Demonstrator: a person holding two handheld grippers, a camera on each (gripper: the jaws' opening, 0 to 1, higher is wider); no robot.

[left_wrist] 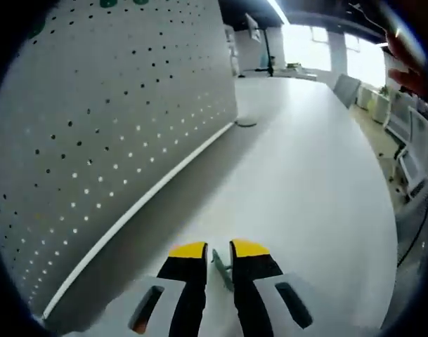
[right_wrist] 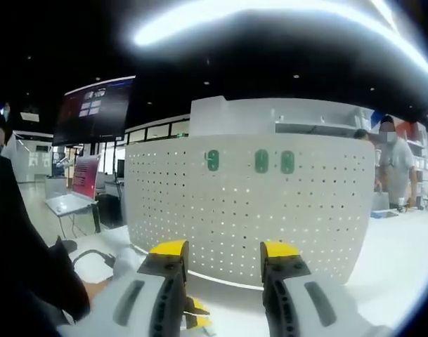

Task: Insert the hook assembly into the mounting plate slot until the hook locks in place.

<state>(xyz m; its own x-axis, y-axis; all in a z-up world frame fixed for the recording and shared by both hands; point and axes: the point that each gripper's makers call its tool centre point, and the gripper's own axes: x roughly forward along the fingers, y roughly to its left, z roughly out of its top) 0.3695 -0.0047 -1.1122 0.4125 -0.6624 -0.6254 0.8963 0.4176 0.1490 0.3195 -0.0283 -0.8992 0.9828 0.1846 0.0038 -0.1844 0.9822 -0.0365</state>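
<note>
The mounting plate is a white perforated board (left_wrist: 108,140) standing upright along the table's left side. In the right gripper view the same board (right_wrist: 249,210) faces me, with three green pieces (right_wrist: 261,161) fixed near its top edge. My left gripper (left_wrist: 219,250) has its yellow-tipped jaws nearly together on a thin grey-green hook (left_wrist: 223,272), just above the table and right of the board's base. My right gripper (right_wrist: 224,251) stands open in front of the board with nothing between its jaws. Yellow tips of the other gripper (right_wrist: 195,311) peek out below it.
The white table (left_wrist: 305,182) stretches away to the right of the board. A small loose piece (left_wrist: 246,123) lies by the board's far end. A hand (left_wrist: 410,67) shows at upper right. A person (right_wrist: 395,165) stands at right, a laptop (right_wrist: 74,191) at left, a dark sleeve (right_wrist: 31,274) close by.
</note>
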